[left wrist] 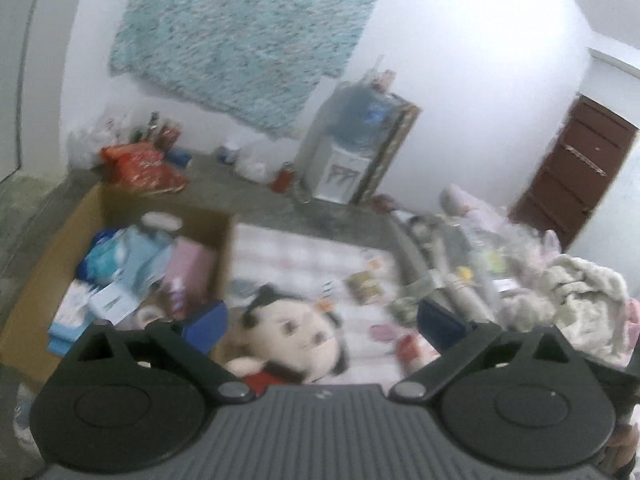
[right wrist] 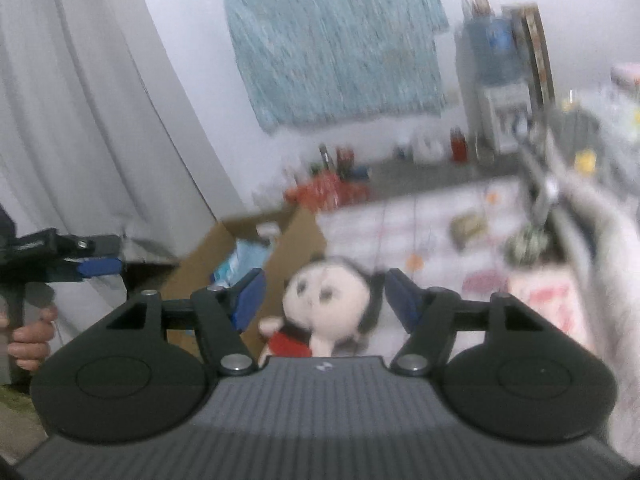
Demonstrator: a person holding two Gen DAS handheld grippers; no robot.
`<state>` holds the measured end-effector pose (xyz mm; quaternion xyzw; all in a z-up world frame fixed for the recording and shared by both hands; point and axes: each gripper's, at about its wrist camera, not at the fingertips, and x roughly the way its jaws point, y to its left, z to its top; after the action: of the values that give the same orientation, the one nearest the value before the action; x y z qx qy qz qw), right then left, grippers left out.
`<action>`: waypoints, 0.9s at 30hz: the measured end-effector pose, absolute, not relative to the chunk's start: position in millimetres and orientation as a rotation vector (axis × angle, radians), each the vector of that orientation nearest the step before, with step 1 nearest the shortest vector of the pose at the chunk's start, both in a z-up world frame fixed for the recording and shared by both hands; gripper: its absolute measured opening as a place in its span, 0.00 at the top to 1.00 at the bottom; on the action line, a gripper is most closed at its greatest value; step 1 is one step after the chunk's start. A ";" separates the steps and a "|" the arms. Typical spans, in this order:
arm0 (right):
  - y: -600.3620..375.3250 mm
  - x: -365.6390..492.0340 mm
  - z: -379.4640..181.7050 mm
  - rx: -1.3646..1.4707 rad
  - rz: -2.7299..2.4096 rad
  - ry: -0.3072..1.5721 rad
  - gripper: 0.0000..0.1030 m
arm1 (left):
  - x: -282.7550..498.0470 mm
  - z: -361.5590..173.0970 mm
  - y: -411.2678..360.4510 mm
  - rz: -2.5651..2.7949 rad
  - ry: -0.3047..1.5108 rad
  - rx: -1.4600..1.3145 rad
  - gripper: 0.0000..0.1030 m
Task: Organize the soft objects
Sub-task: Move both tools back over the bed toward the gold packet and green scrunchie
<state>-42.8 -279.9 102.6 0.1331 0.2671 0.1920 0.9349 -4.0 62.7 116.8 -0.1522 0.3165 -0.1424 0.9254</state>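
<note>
Plush doll (left wrist: 296,336), pale round head, black ears, red top, lies face-up on a pink-and-white striped mat (left wrist: 304,252) on the floor, just right of an open cardboard box (left wrist: 52,264) holding packets and small cartons. A heap of pale cloth (left wrist: 580,304) sits far right. Both views are motion-blurred.

Left tongs (left wrist: 320,320): spread wide, nothing between the pads, doll below and beyond them. Right tongs (right wrist: 324,300): partly spread, empty; the doll's head shows through the gap but no pad touches it.

Handling, by judgement: light, stuffed, gives under pressure, no breakage risk. Fabric skin should hold well against the pads. The head looks too broad for a clean pinch and would likely squash and slip out. Better holds: the red torso, an arm, or an ear, each narrow enough to close on. Limbs will dangle when lifted.
</note>
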 end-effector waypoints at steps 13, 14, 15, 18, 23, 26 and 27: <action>-353.9 8.6 205.6 0.310 0.508 0.418 0.34 | 81.4 174.3 -34.6 -0.422 0.703 -0.306 0.00; -363.2 17.4 207.2 0.318 0.496 0.416 0.34 | 93.8 172.4 -40.7 -0.392 0.713 -0.306 0.00; -369.9 27.3 205.0 0.323 0.483 0.418 0.34 | 106.9 168.4 -46.9 -0.379 0.727 -0.304 0.00; -390.9 60.0 189.7 0.333 0.438 0.453 0.34 | 153.5 144.7 -63.7 -0.341 0.788 -0.302 0.00; -408.6 122.5 130.0 0.295 0.365 0.580 0.37 | 232.6 80.7 -96.4 -0.296 0.923 -0.298 0.00; -414.2 161.1 86.6 0.248 0.324 0.674 0.47 | 277.2 32.8 -117.5 -0.317 1.020 -0.307 0.00; -413.8 172.1 74.5 0.228 0.315 0.698 0.49 | 292.6 15.2 -127.7 -0.326 1.054 -0.304 0.00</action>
<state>172.1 -413.8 74.5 0.1111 0.3398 0.1534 0.9212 292.6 -127.7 15.2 -0.1439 0.4986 -0.1545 0.8407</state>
